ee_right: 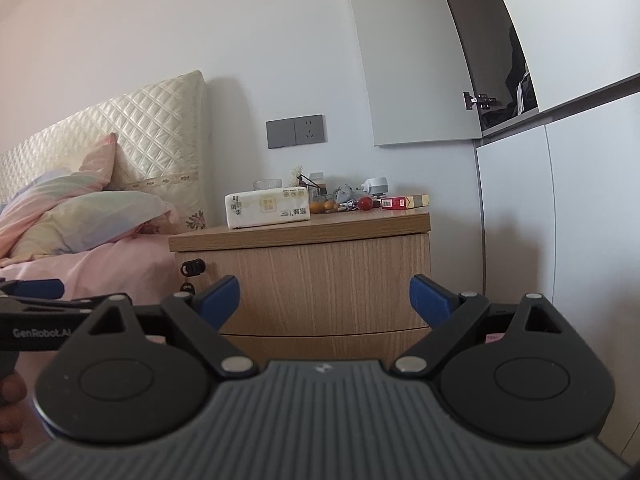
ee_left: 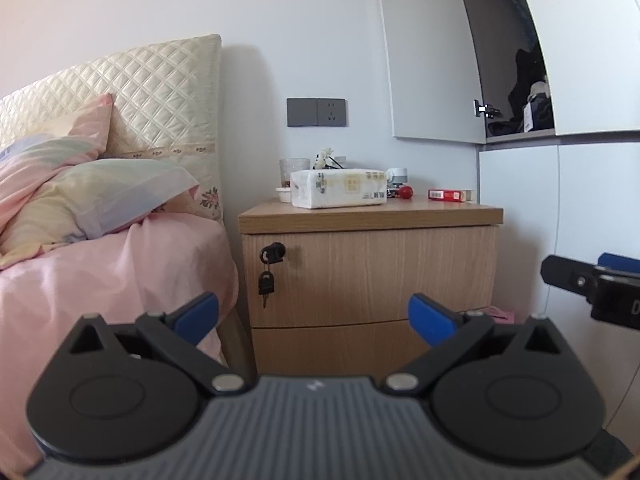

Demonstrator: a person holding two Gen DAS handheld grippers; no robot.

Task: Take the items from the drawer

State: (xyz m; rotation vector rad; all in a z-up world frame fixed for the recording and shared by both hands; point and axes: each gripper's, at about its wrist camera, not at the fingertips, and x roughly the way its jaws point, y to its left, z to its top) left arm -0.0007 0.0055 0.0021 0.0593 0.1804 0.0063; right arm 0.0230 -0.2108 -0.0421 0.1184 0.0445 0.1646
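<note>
A wooden nightstand stands between the bed and a white wardrobe, its upper drawer [ee_left: 372,276] [ee_right: 320,280] and lower drawer [ee_left: 340,348] both closed. A black lock with a hanging key [ee_left: 267,280] sits at the upper drawer's left. My left gripper [ee_left: 314,316] is open and empty, some way in front of the drawer fronts. My right gripper [ee_right: 324,298] is also open and empty, facing the same front. The right gripper's side shows at the right edge of the left wrist view [ee_left: 592,284]. The drawer contents are hidden.
The nightstand top [ee_left: 440,212] carries a tissue pack [ee_left: 338,189], a glass cup [ee_left: 294,170], a red ball [ee_left: 407,192], a red box [ee_left: 450,195] and small clutter. A bed with pink bedding [ee_left: 100,280] stands left. A wardrobe door [ee_left: 436,60] hangs open above right.
</note>
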